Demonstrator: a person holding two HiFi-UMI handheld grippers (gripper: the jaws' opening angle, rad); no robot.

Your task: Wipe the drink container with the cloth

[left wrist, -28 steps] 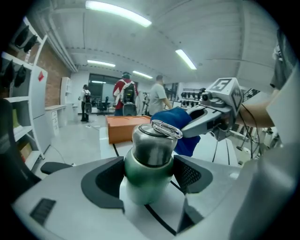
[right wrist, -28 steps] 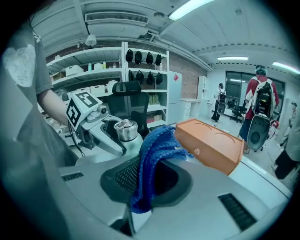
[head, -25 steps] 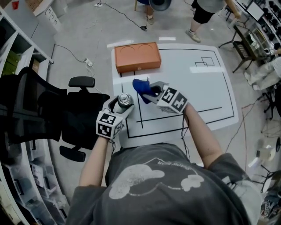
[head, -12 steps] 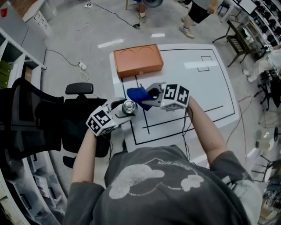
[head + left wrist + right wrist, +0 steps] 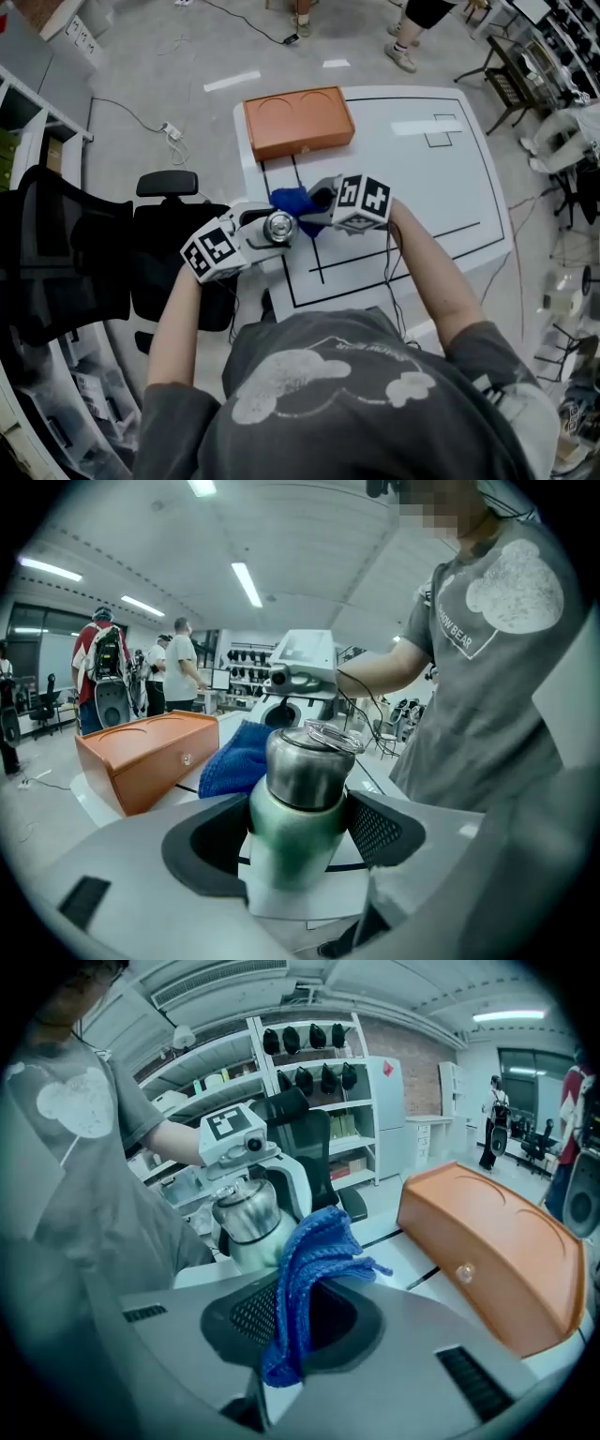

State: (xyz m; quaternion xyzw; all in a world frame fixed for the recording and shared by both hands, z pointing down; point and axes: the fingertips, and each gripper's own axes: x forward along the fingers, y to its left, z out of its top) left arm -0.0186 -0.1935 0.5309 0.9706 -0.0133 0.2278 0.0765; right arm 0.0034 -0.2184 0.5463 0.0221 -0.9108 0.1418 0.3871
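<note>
Right hand-held gripper (image 5: 300, 1321) has dropped in closer, pinching the blue cloth (image 5: 314, 1260) right beside the drink container (image 5: 298, 789), which the left hand-held gripper (image 5: 300, 834) clamps by its green body over the bench (image 5: 422, 187) edge.

White table (image 5: 422, 187) with black lines, orange box (image 5: 298, 122) at far-left corner

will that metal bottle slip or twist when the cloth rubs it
Probably rigid: the bottle shows no dent between the left gripper's pads. Its smooth, round wall could twist under rubbing. The cloth droops, so it is likely soft.
</note>
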